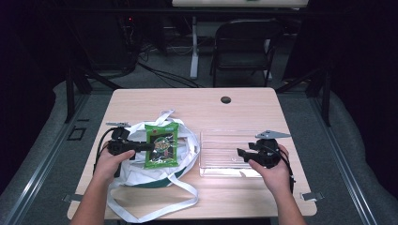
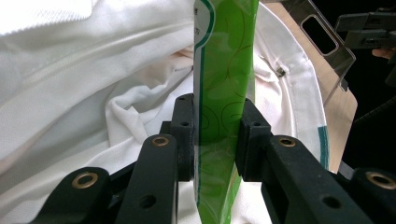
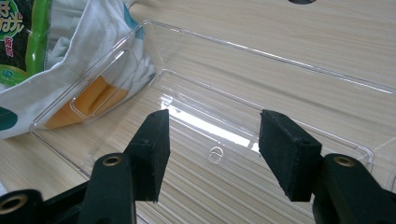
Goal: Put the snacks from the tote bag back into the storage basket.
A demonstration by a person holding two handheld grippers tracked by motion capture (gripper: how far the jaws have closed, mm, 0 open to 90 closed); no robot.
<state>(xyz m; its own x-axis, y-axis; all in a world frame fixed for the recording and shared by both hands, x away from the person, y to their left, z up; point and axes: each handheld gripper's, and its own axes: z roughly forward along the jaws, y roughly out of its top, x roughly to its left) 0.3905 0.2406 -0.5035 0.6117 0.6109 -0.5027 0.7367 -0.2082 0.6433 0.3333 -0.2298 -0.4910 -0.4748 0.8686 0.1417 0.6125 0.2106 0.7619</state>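
Note:
A green snack packet (image 1: 161, 145) lies flat over the mouth of a white cloth bag (image 1: 136, 176) on the left half of the table. My left gripper (image 1: 146, 146) is shut on the packet's left edge; in the left gripper view the packet (image 2: 224, 93) stands edge-on between both black pads. A clear plastic tray (image 1: 220, 140) sits to the right of the bag. My right gripper (image 1: 240, 154) is open, hovering over the tray's right part, and in the right gripper view the tray floor (image 3: 212, 140) shows between the spread jaws with nothing held.
The bag's long white straps (image 1: 155, 206) trail toward the table's front edge. A round grommet hole (image 1: 225, 99) sits near the far edge of the wooden table (image 1: 244, 108). A dark folding chair (image 1: 244, 47) stands beyond the table.

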